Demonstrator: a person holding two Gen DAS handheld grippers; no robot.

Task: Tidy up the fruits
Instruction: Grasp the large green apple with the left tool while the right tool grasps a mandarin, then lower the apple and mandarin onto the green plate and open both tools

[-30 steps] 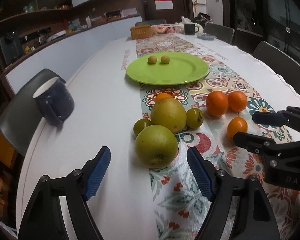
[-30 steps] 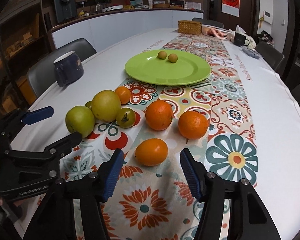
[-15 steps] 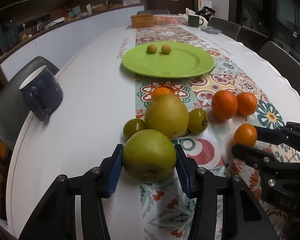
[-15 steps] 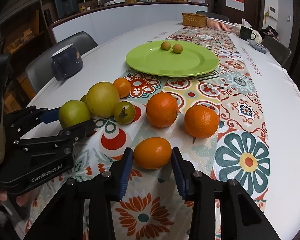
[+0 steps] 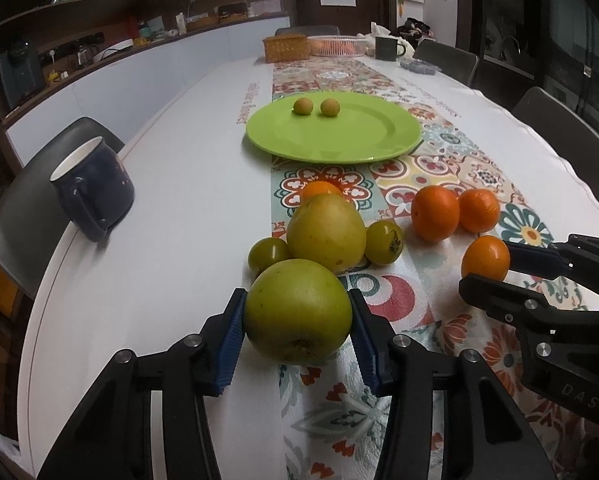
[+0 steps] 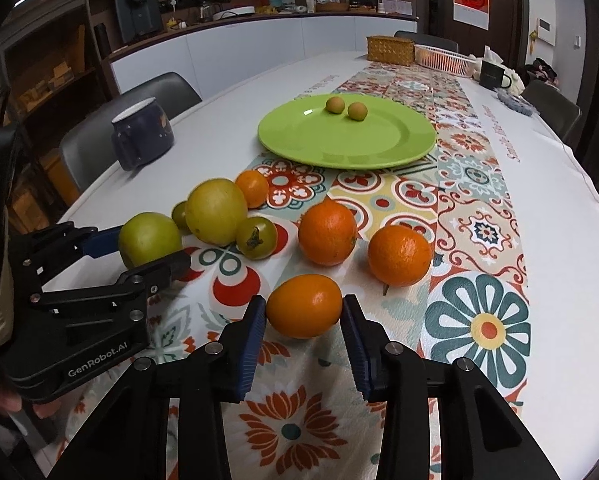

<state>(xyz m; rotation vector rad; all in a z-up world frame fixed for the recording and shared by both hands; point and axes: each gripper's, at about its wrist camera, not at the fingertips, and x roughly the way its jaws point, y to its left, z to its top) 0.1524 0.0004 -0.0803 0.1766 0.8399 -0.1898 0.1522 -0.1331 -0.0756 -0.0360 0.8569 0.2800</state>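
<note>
My left gripper [image 5: 297, 328] is shut on a green apple [image 5: 297, 310] at the near edge of the patterned runner; the apple also shows in the right wrist view [image 6: 149, 238]. My right gripper [image 6: 304, 322] is shut on a small orange [image 6: 304, 306], which also shows in the left wrist view [image 5: 485, 258]. A yellow-green pear [image 5: 325, 232], two small green persimmons [image 5: 383, 242] and three more oranges [image 6: 327, 232] lie on the runner. A green plate [image 5: 359, 136] farther back holds two small brownish fruits [image 5: 311, 107].
A dark blue mug [image 5: 93, 186] stands near the table's left edge. A wicker basket [image 5: 285, 48], a white basket [image 5: 337, 46] and a dark mug [image 5: 385, 48] stand at the far end. Chairs surround the table.
Both grippers moved forward and closed: the left onto the green apple, the right onto the small orange. Both were open a second ago.
</note>
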